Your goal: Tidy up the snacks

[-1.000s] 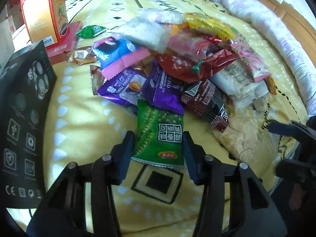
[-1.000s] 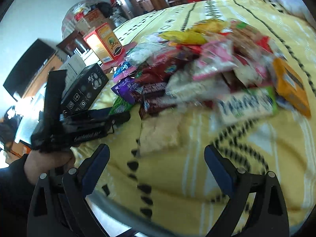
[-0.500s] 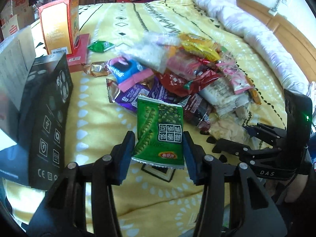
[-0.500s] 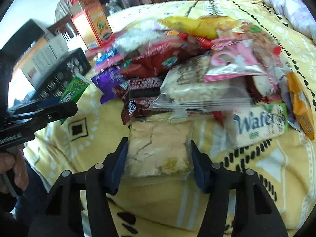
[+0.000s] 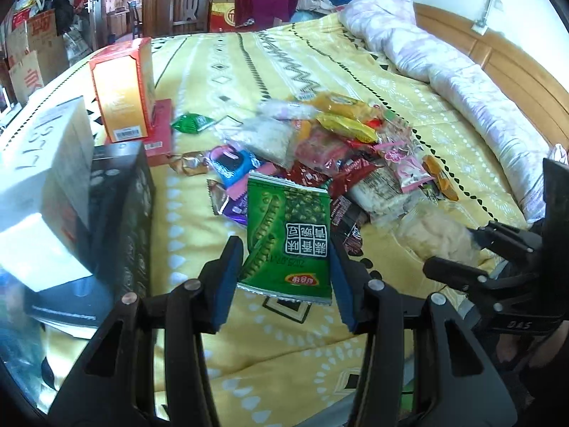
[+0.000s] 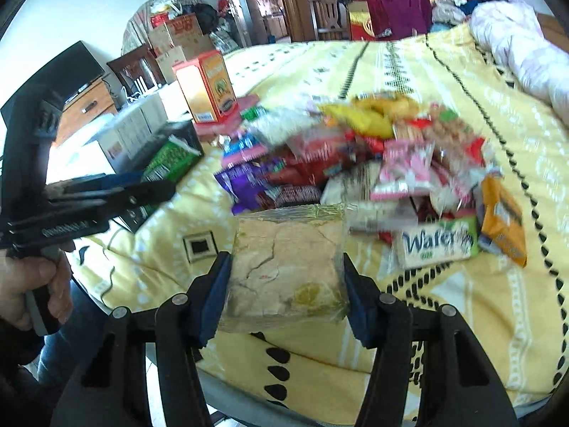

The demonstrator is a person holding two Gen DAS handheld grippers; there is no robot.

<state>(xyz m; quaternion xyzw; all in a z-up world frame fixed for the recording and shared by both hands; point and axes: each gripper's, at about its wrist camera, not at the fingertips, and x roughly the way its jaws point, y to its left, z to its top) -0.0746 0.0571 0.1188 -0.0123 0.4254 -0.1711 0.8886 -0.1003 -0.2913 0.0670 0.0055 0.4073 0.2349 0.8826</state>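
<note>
A pile of snack packets [image 5: 341,163] lies on the yellow bedspread [image 5: 270,71]; it also shows in the right wrist view [image 6: 373,163]. My left gripper [image 5: 284,277] is shut on a green pea snack packet [image 5: 288,238] and holds it above the bed, near the front edge. My right gripper [image 6: 286,288] is shut on a clear-wrapped pale cracker packet [image 6: 288,270], lifted off the bed. Each gripper shows in the other's view: the right gripper with its packet [image 5: 473,249], the left gripper with the green packet [image 6: 156,185].
A black box [image 5: 121,213], a white box [image 5: 39,185] and an orange carton [image 5: 124,92] on a red box stand at the left. A rolled pink quilt [image 5: 444,67] lies along the wooden headboard at right. A green Wafer packet [image 6: 437,242] lies at the pile's near edge.
Both grippers have lifted and pulled back from the pile with their packets. One second ago the right gripper was open and empty; it closed on the cracker packet.
</note>
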